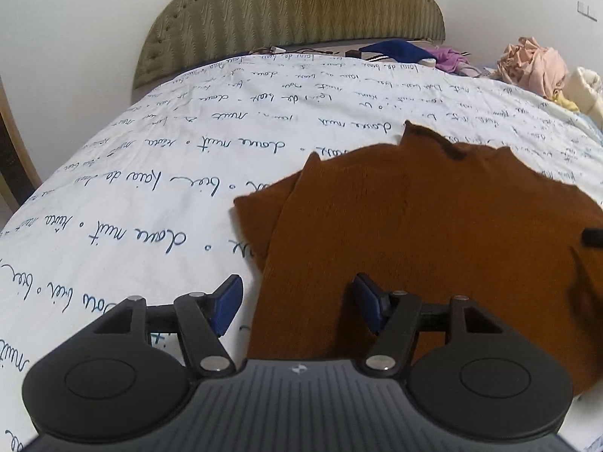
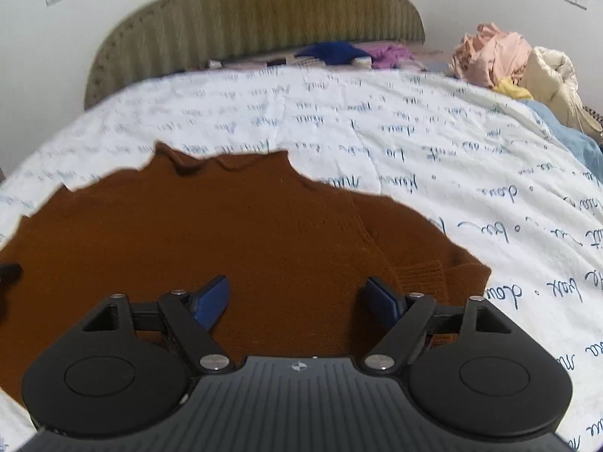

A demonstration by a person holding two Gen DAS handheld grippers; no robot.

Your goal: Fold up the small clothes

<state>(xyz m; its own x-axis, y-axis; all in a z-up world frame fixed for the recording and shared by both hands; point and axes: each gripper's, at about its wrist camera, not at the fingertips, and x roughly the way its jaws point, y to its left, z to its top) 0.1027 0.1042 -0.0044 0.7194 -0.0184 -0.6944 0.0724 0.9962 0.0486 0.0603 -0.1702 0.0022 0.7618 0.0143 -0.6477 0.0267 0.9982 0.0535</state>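
Left wrist: left tool (image 1: 297,303) open, nothing gripped, jaws straddling the left edge of a brown knit sweater (image 1: 433,233) lying flat on the bed's script-print duvet (image 1: 150,188). Right wrist: right tool (image 2: 299,301) open w/ nothing held, over sweater (image 2: 226,233); clothes pile (image 2: 501,60) far right by headboard (image 2: 264,15).

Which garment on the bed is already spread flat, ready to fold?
The brown sweater, flat on the white script-print bedspread under both claws. The pink clothes and blue garment by the headboard are bunched.
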